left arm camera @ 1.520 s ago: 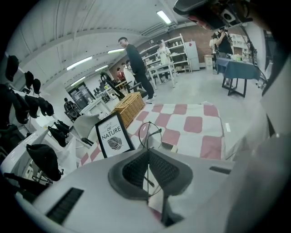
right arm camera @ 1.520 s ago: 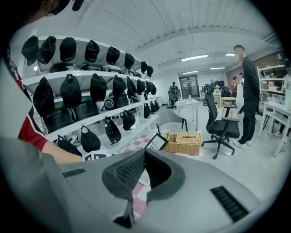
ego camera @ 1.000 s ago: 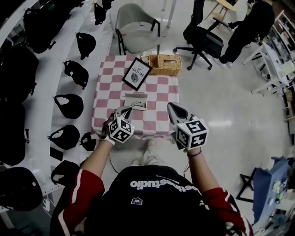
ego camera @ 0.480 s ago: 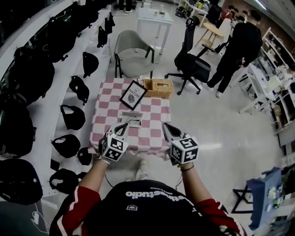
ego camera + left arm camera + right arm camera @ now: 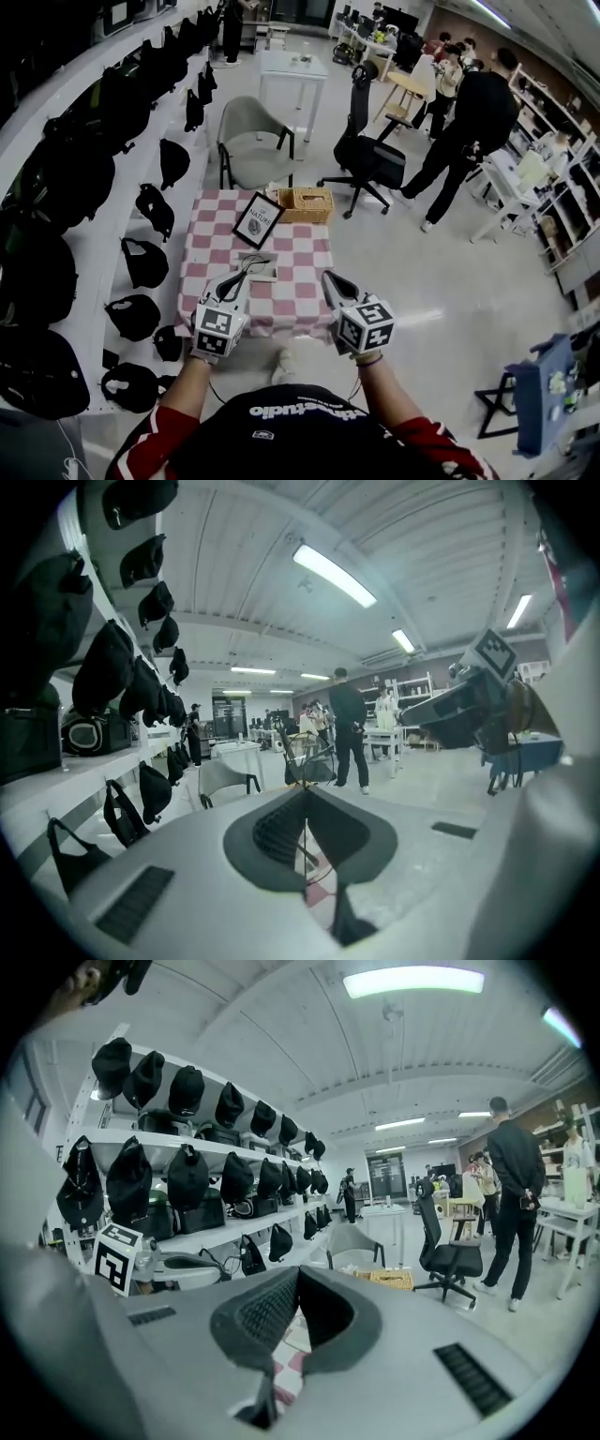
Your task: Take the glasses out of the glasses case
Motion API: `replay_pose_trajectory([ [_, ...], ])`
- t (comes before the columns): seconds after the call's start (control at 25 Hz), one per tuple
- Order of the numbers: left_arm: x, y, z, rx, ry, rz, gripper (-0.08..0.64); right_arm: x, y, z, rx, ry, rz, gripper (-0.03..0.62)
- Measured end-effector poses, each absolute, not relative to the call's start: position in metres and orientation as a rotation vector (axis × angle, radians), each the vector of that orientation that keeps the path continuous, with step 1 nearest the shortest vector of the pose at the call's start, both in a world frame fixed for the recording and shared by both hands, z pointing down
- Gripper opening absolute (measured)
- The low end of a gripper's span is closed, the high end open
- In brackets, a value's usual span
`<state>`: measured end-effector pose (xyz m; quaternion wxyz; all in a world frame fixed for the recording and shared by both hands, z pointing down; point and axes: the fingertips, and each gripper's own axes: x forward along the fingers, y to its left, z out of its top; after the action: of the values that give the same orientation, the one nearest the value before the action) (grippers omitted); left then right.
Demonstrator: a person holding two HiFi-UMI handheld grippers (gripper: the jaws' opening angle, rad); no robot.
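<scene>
The grey glasses case (image 5: 256, 269) lies on the pink checked tablecloth (image 5: 295, 281), near its middle. Thin dark lines at the case may be the glasses; they are too small to make out. My left gripper (image 5: 235, 279) hovers above the table's near left part, just short of the case, jaws closed on nothing. My right gripper (image 5: 327, 278) is held at the table's near right edge, also shut and empty. In the left gripper view the jaws (image 5: 305, 797) meet at the tip and point across the room. The right gripper view shows its jaws (image 5: 298, 1275) together as well.
A framed picture (image 5: 257, 221) and a wicker basket (image 5: 307, 203) stand at the table's far end. Behind are a grey chair (image 5: 249, 148) and a black office chair (image 5: 368, 155). People (image 5: 464, 127) stand at right. Shelves with black bags and caps (image 5: 89, 178) run along the left.
The head view has risen, so the table looks smaller and farther. Both grippers have stayed shut in front of me, near the table's front edge.
</scene>
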<state>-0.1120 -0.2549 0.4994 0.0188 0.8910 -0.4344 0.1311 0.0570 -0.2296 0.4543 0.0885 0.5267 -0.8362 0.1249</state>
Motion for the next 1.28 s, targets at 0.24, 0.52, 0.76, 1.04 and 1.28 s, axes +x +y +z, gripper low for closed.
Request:
replay_pose_trajectory([
  [0.24, -0.133, -0.239, 0.474, 2.733, -1.399, 0.252, 0.014, 0.065, -0.218, 0.433, 1.659, -2.536, 0.327, 0.002],
  [0.52, -0.157, -0.237, 0.442, 2.719, -1.476, 0.137, 0.014, 0.077, -0.21, 0.407, 1.79, -2.554, 0.231, 0.003],
  [0.76, -0.172, -0.233, 0.413, 2.715, -1.522, 0.016, 0.014, 0.083, -0.205, 0.394, 1.862, -2.543, 0.18, 0.002],
  [1.04, -0.173, -0.233, 0.398, 2.73, -1.523, -0.071, 0.014, 0.089, -0.202, 0.392, 1.904, -2.506, 0.164, 0.0],
  [1.28, -0.171, -0.234, 0.401, 2.718, -1.513, -0.08, 0.014, 0.09, -0.203, 0.391, 1.905, -2.488, 0.152, -0.002],
])
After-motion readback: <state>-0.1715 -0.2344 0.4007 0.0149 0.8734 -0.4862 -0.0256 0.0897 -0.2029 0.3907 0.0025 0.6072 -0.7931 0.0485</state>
